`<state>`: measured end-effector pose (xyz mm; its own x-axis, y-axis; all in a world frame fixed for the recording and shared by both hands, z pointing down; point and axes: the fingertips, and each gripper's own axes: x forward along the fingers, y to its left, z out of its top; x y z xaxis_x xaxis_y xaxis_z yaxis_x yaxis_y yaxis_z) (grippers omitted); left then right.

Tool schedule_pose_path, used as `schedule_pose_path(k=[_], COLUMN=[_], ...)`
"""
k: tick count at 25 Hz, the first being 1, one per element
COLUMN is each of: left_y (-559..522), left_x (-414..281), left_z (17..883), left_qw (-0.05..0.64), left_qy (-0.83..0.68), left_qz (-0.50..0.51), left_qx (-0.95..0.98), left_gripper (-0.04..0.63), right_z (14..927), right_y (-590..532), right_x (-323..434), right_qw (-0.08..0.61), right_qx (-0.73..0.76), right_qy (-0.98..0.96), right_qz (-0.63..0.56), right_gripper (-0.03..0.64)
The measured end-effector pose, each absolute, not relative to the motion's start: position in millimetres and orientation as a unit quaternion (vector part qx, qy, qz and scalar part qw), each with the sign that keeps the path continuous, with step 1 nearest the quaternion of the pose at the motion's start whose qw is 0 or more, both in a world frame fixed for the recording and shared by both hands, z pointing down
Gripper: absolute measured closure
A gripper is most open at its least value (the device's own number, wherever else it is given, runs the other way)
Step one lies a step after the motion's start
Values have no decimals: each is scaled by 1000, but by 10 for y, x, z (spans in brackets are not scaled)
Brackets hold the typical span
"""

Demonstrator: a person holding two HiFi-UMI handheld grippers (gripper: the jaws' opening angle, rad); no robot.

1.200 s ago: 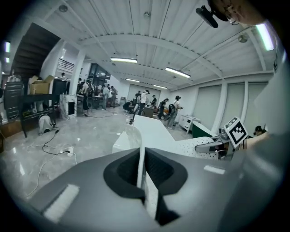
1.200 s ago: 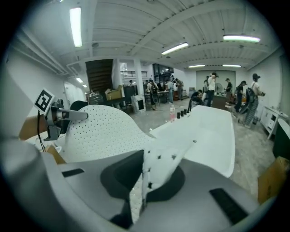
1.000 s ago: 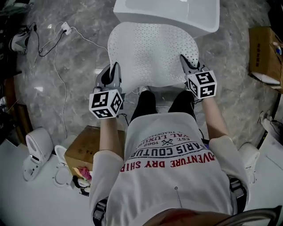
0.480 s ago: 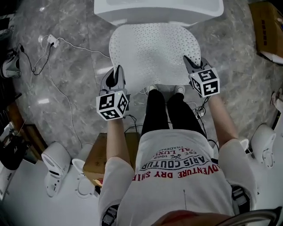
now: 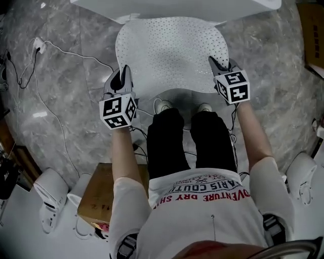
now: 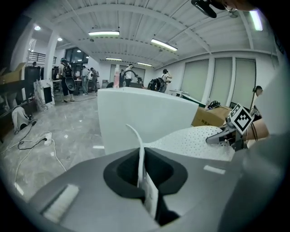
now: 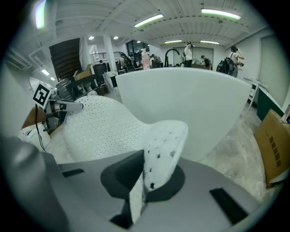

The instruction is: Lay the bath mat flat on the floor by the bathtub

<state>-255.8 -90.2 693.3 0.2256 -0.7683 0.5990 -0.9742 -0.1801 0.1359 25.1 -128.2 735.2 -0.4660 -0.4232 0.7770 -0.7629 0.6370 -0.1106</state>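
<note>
The white perforated bath mat (image 5: 169,53) is stretched out over the grey marble floor, its far edge at the foot of the white bathtub (image 5: 177,6). My left gripper (image 5: 123,73) is shut on the mat's near left edge, my right gripper (image 5: 217,63) on its near right corner. In the left gripper view a thin fold of the mat (image 6: 141,154) stands pinched between the jaws, and the sheet runs right towards the other gripper (image 6: 221,137). In the right gripper view the mat's curled corner (image 7: 159,145) sticks up from the jaws, in front of the bathtub (image 7: 195,104).
The person's white shoes (image 5: 164,106) stand just behind the mat's near edge. A white cable with a plug strip (image 5: 38,46) trails over the floor at left. A cardboard box (image 5: 96,202) and white devices (image 5: 48,195) sit at the lower left. Another box (image 5: 313,25) is at the right.
The person has stepped closer to the bathtub. Both grippers have carried the mat forward, still shut on it, and it now looks wider and flatter.
</note>
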Motion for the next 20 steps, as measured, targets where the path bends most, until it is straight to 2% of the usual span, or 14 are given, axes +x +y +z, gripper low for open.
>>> schedule_pose_path(k=[10, 20], left_y=[-1173, -1297], left_x=[-2637, -2780], left_z=[8654, 9579], left_qw=[260, 264], left_qy=[-587, -572], left_qz=[202, 241], left_qx=[740, 738], left_gripper=[575, 575], right_z=[9077, 9878], right_y=[-1524, -1552], right_x=[461, 563], right_qw=[381, 410], right_qx=[350, 343], right_qy=[-821, -803], right_qz=[242, 263], right_gripper=[601, 601])
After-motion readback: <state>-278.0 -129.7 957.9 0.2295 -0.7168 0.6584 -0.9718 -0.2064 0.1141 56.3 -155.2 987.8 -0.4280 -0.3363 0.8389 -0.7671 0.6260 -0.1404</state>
